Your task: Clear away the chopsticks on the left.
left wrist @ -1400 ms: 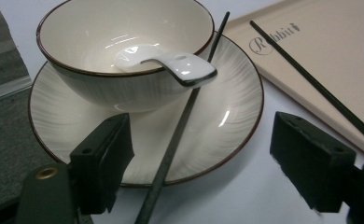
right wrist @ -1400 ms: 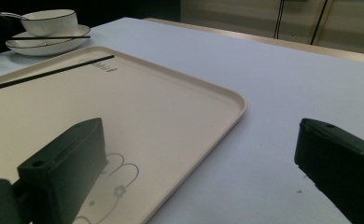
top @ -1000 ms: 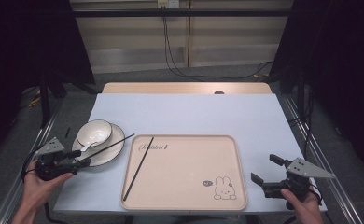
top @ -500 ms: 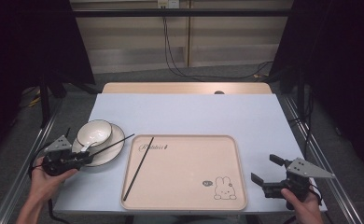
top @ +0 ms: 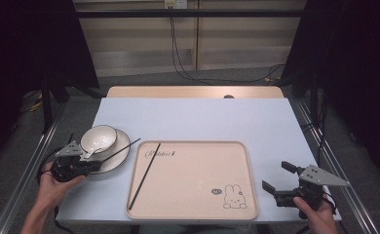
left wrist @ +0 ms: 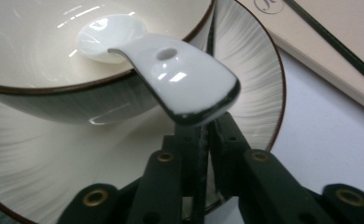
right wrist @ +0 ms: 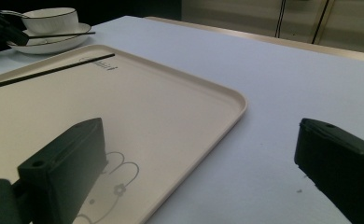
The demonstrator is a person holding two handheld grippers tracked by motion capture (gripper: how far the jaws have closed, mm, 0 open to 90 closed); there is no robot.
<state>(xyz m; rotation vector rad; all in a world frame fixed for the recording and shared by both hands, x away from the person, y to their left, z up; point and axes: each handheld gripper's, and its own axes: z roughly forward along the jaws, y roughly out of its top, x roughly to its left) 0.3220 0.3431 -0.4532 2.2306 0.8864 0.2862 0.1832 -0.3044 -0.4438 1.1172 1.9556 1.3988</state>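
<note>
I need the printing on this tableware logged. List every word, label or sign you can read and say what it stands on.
Script word, looks like "Rabbit" but too small to be sure: printed near the top left corner of the tray.
Small round mark beside the rabbit drawing on the tray: too small to read.
Bowl, plate, spoon, chopstick and table: no writing.

My pale blue table (top: 193, 122) meets a wooden edge (top: 193, 92) at its far side. Beyond it black cables (top: 178, 53) hang down a beige wall (top: 144, 39). Dark curtains (top: 27, 48) flank left and right over grey floor (top: 81, 105).
</note>
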